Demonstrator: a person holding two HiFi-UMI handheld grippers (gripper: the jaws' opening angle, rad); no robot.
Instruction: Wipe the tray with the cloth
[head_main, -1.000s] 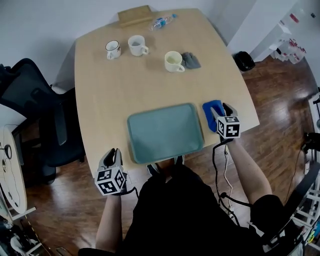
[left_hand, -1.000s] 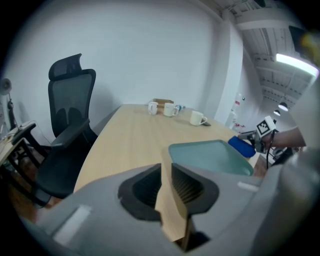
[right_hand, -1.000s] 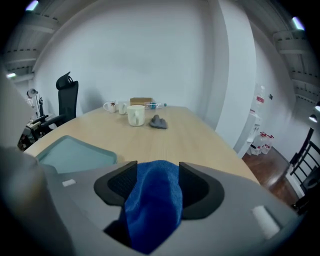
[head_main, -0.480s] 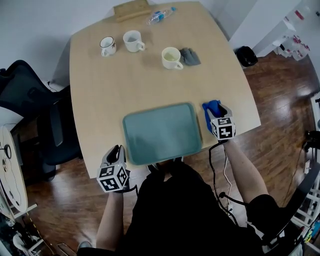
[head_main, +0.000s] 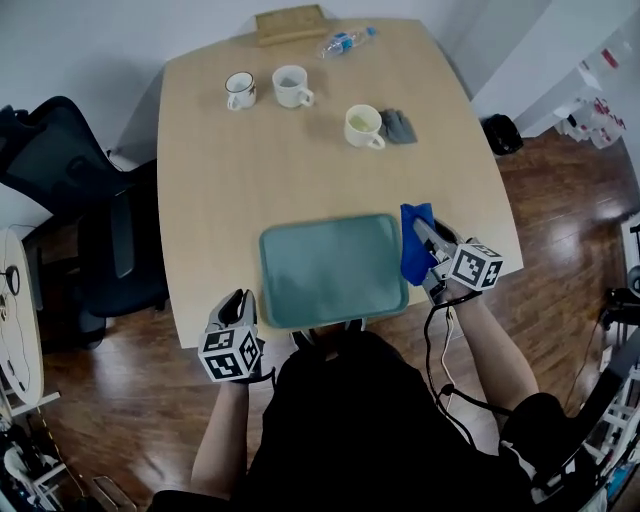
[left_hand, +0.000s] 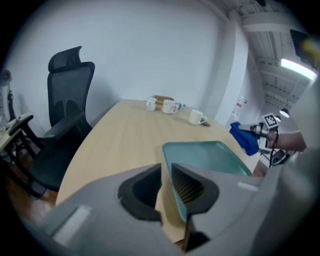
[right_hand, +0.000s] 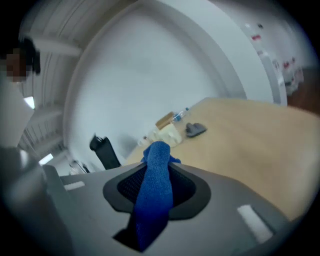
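Two grippers sit at the table's (head_main: 250, 170) near edge from overhead, the right gripper (head_main: 428, 240) holding the cloth (head_main: 413, 250) at the tray's (head_main: 335, 270) right rim, the left gripper (head_main: 234, 303) left of it; its own view shows narrowly parted, empty jaws; the right's shows jaws closing tight on the cloth.

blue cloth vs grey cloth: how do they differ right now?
The blue cloth is pinched in the shut right gripper, lifted off the table; the grey cloth lies loose on it. Blue is by the tray, grey at the far end beside a mug. Both are crumpled, neither on the tray.
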